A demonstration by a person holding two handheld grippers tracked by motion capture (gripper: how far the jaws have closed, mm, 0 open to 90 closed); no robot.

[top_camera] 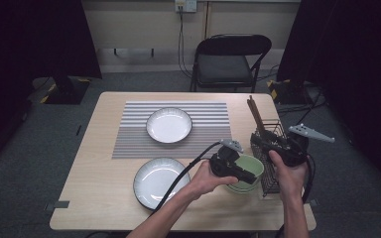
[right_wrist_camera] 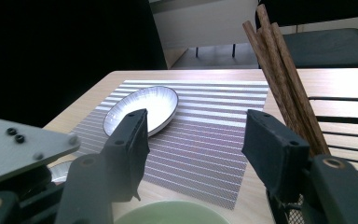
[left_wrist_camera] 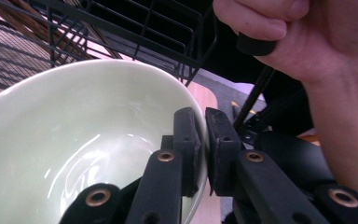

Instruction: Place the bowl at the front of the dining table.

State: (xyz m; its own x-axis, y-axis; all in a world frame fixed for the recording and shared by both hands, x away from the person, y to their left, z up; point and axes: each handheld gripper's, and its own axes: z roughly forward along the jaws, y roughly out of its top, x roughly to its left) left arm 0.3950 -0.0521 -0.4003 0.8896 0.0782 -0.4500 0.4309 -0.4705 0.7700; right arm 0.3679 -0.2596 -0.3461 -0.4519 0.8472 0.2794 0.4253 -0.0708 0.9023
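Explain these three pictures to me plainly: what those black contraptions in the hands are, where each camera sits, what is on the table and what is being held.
A person at a wooden table holds a hand tool with two black jaws in each hand. The high view looks down from above; the other two views come from cameras riding on each tool.

On the table lie a striped placemat with a white plate on it, a second plate nearer the person, stacked green bowls, and a black wire basket holding brown chopsticks.

The left gripper is pinched shut on the rim of the top green bowl. The right gripper stands open beside the basket, holding nothing.
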